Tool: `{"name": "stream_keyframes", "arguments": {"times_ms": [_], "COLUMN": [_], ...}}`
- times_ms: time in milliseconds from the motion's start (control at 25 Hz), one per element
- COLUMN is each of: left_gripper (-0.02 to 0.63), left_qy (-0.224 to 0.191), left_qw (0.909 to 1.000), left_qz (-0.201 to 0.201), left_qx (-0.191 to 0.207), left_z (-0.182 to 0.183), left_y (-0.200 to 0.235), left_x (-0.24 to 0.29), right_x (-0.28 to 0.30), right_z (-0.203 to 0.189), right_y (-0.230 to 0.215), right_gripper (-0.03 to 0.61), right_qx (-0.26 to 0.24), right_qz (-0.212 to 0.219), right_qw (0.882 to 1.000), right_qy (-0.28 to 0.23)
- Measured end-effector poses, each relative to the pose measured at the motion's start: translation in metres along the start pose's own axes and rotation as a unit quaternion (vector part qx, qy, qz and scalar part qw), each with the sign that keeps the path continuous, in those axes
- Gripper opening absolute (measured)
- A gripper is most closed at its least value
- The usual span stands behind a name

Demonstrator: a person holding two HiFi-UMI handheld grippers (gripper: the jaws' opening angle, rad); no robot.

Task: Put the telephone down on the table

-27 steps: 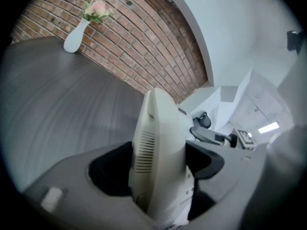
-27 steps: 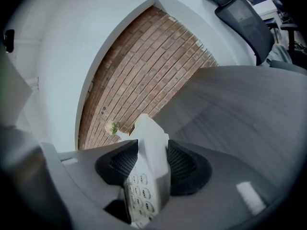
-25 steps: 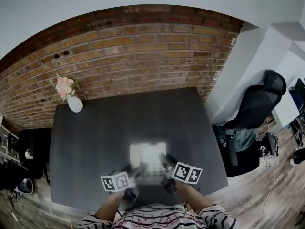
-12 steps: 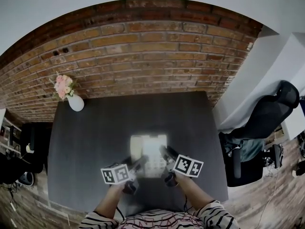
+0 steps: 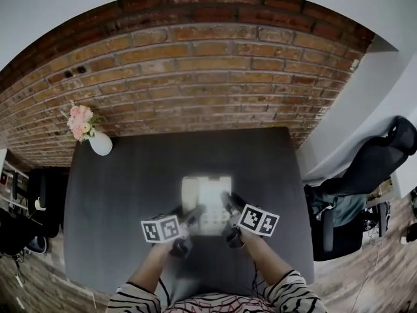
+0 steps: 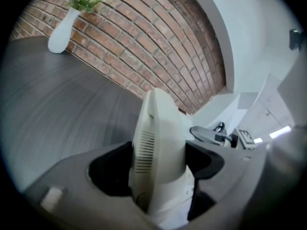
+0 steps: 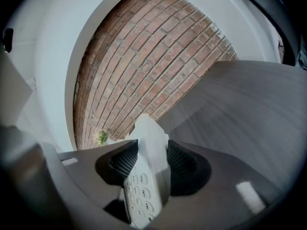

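- One telephone [image 5: 206, 204], white, was held over the near half of the surface [image 5: 130, 194]. Whether it touched the surface could not be told.
- Two hand-held grippers were in use. The left hand-held gripper [image 5: 189, 217] was clamped on the telephone's left edge and the right hand-held gripper [image 5: 229, 207] on its right edge.
- Two marker cubes, one per gripper, showed black-and-white square patterns: left cube [image 5: 161, 229], right cube [image 5: 258, 220].
- One keypad [image 7: 141, 193] faced the right gripper view, with digits 1, 2, 3, 6 and 9 legible.
- One white vase [image 5: 100, 143] with pink flowers [image 5: 77, 121] stood at the far left corner.
- One office chair [image 5: 365, 168] stood to the right.
- One brick wall [image 5: 195, 77] rose behind.
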State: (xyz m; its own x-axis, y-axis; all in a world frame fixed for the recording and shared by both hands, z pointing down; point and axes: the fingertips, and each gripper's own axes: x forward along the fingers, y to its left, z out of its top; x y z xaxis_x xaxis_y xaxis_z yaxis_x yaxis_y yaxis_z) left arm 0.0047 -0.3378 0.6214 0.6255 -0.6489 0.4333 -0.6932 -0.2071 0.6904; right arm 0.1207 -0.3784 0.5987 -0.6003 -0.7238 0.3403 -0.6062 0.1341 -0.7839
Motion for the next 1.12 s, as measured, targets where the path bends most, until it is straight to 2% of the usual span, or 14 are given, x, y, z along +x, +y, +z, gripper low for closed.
{"name": "stream_keyframes", "arguments": {"times_ms": [1120], "left_gripper": [0.333], "left_qy": [0.012], "left_qw": [0.9997], "left_qz": [0.012], "left_qx": [-0.015], "left_z": [0.074], "left_y": [0.044], "left_x": [0.153], "right_x": [0.117], "right_z": [0.101], "right_y": [-0.086], "right_gripper": [0.186], "right_qx": [-0.025], "right_qz": [-0.021], "right_qw": [0.999], "right_qy": [0.014]}}
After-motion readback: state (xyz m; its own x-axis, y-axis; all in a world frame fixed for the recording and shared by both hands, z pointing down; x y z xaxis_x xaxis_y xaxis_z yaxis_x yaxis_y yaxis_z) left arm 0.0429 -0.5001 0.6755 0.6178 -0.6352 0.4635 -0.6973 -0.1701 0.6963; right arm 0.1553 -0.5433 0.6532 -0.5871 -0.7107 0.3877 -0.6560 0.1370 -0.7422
